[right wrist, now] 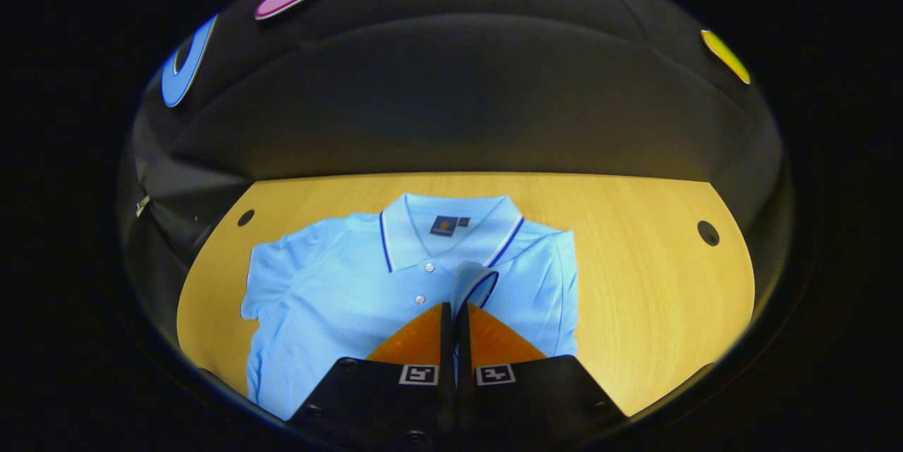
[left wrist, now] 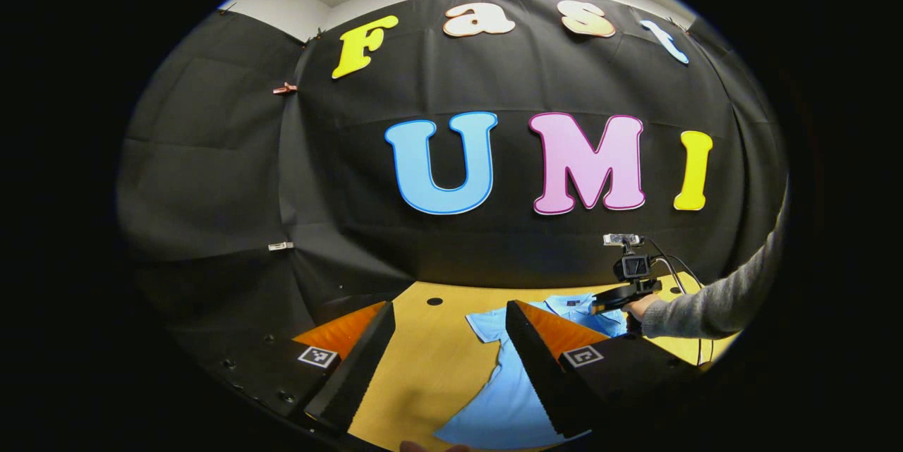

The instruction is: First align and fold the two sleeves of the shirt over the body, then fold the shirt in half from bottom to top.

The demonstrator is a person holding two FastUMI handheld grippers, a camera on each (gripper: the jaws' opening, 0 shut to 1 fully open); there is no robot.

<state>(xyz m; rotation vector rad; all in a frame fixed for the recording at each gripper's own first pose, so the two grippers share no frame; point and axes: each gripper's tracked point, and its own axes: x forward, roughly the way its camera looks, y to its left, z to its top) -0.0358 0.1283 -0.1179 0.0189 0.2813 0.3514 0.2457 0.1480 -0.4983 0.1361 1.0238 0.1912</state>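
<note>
The light blue shirt (right wrist: 338,290) is lying flat on the yellow wooden bench (right wrist: 635,261), with its collar (right wrist: 451,226) pointing to 12 o'clock in the right gripper view. The right claw (right wrist: 455,314) is pressed together and is pinching the hem of the right sleeve (right wrist: 474,281), which is sitting over the body near the buttons at about 6 o'clock from the collar. The other sleeve (right wrist: 271,276) is lying spread out toward 9 o'clock, not folded yet. In the left gripper view the left claw (left wrist: 451,325) is spread wide and is holding nothing, and it is hanging above the bench with the shirt (left wrist: 508,381) showing between and past its fingers toward 5 o'clock. The right gripper (left wrist: 631,283) is also showing there at 3 o'clock, held by a hand (left wrist: 638,307) in a grey sleeve (left wrist: 719,304). I think a few things could be going wrong from here. If the right claw is opening too high, the sleeve may be flopping back or landing crooked. If it is pulling too hard, the whole shirt may be sliding on the smooth bench and bunching up. If it is pinching two layers, the body may be lifting with the sleeve. There is a small dark label (right wrist: 444,225) inside the collar, but its writing is too small to read. The claws are carrying square black and white marker tags (right wrist: 418,374), which are patterns, not words.
</note>
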